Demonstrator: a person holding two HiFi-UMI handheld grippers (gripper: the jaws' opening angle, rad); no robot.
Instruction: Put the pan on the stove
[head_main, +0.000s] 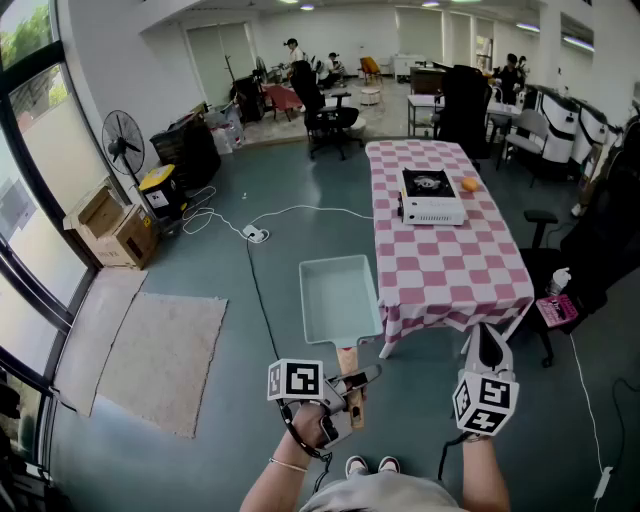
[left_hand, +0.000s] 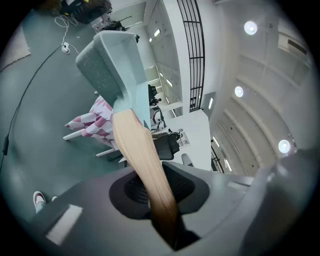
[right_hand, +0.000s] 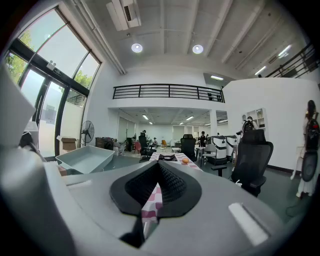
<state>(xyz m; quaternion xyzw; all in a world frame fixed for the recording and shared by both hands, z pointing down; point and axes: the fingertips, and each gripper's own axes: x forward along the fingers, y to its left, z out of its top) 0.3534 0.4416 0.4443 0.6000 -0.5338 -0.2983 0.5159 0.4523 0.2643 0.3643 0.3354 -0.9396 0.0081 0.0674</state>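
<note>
A pale blue square pan (head_main: 340, 298) with a wooden handle (head_main: 347, 360) hangs over the floor, just left of the checkered table (head_main: 450, 260). My left gripper (head_main: 352, 385) is shut on the handle's end; in the left gripper view the handle (left_hand: 140, 155) runs out from between the jaws to the pan (left_hand: 112, 55). The black-topped white stove (head_main: 432, 197) stands on the table's far half. My right gripper (head_main: 487, 337) is shut and holds nothing, near the table's near edge. In the right gripper view the pan (right_hand: 85, 157) shows at left and the stove (right_hand: 166, 157) far ahead.
An orange (head_main: 469, 184) lies right of the stove. Black office chairs (head_main: 330, 120) stand beyond and right of the table. A cable with a socket (head_main: 255, 235), a rug (head_main: 160, 355), cardboard boxes (head_main: 115, 225) and a fan (head_main: 125, 145) occupy the floor at left.
</note>
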